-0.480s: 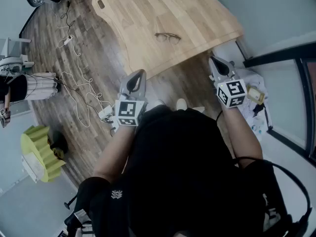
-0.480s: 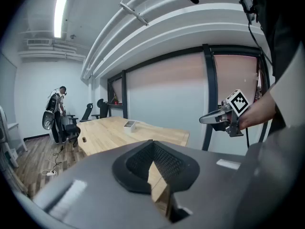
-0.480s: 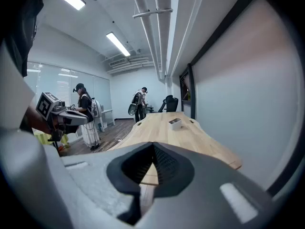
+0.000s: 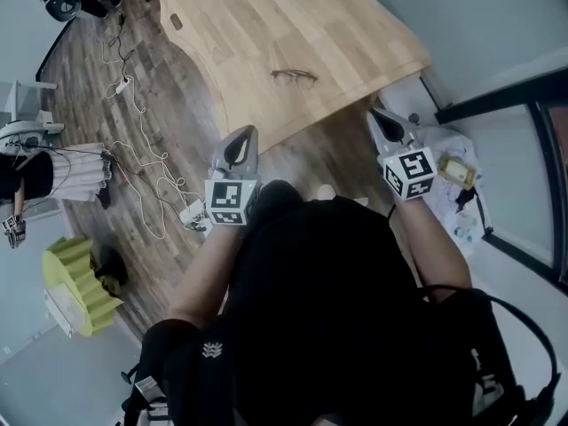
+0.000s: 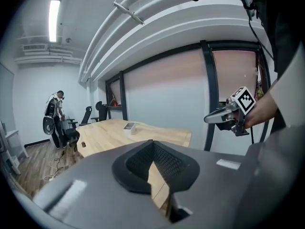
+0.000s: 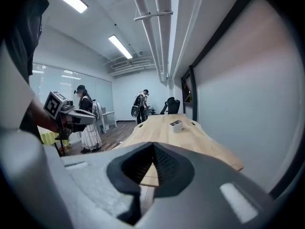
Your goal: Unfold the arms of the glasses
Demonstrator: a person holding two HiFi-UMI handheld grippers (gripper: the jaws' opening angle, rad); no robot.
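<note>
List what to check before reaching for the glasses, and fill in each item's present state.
1. Glasses found, lying free on the wooden table: ok.
2. Left gripper empty: ok, jaws together on nothing.
3. Right gripper empty: ok, likewise.
4. Jaws open enough to take the frame: not ok, both shut.
5. Grippers over the table: not ok, both appear short of its near edge.
6. Arms of the glasses folded: cannot tell, too small in the head view.

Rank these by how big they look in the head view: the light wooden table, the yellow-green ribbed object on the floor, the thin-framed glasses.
1. Light wooden table, largest even though the picture's top edge crops it.
2. Yellow-green ribbed object.
3. Thin-framed glasses, clearly smallest.
</note>
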